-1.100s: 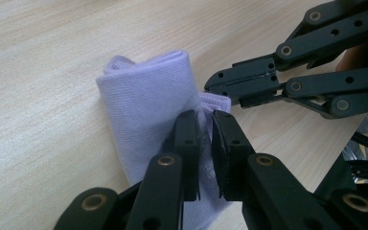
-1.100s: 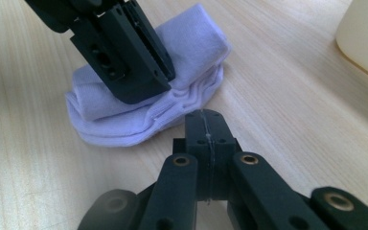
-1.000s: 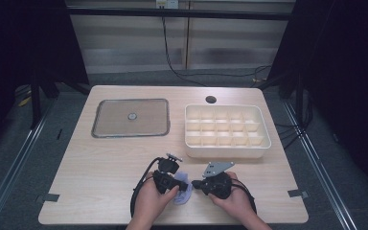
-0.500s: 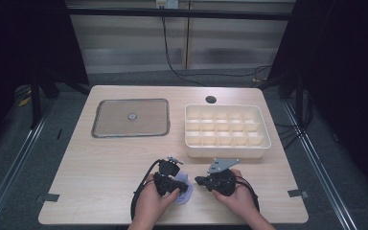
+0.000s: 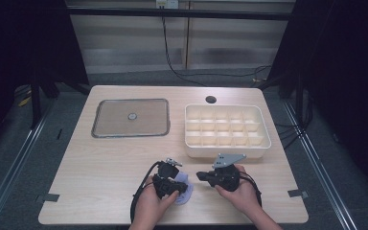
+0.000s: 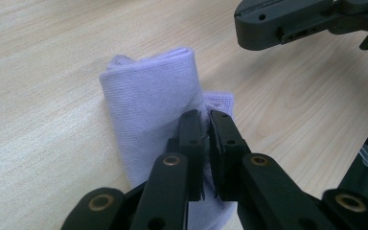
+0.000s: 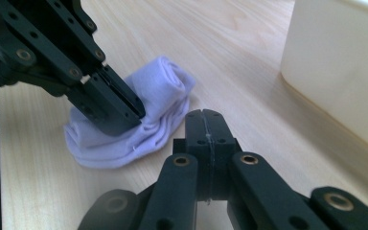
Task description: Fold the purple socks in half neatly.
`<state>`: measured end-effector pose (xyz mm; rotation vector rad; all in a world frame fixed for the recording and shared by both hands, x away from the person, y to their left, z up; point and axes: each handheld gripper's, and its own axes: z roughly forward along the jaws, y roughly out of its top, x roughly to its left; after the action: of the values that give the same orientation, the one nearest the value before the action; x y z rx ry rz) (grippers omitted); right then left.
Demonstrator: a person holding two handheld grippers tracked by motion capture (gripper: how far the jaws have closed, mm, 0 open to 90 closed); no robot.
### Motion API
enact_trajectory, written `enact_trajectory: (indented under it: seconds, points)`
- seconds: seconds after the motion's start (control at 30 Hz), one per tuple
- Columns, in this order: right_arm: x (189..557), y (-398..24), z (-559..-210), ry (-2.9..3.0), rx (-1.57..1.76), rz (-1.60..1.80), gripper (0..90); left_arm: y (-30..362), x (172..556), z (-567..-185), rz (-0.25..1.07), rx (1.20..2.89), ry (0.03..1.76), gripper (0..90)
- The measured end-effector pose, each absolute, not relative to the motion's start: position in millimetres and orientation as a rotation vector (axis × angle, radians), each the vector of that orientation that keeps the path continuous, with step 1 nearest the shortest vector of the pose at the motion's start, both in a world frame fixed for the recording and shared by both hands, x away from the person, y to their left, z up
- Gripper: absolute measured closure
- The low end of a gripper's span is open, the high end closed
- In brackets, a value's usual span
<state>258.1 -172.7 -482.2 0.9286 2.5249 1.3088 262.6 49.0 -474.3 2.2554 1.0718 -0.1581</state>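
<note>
Near the front of the surface [image 5: 100,163], my left hand-held gripper [image 6: 206,129] pinches the half-rolled lavender sock [image 6: 148,110], its jaws having just been closing on the fabric; my right hand-held gripper [image 7: 206,125] waits fully closed and empty; placement in the divided bin [image 5: 227,130] remains.

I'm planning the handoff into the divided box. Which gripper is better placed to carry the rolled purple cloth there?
Probably the left gripper: its jaws have just been closing on the purple cloth. The right gripper is shut on nothing beside it, though nearer the box.
</note>
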Motion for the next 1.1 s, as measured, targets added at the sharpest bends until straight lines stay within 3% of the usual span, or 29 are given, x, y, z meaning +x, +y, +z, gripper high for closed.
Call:
enact_trajectory:
  seconds: [0.6, 1.1]
  points:
    - [267, -142, -467, 2.565, 0.800, 1.335, 90.0, 52, 263, -476, -0.174, 2.232, 1.067, 84.6]
    - [283, -124, -488, 2.648, 0.819, 1.241, 90.0, 53, 262, -477, -0.170, 2.218, 1.075, 84.0]
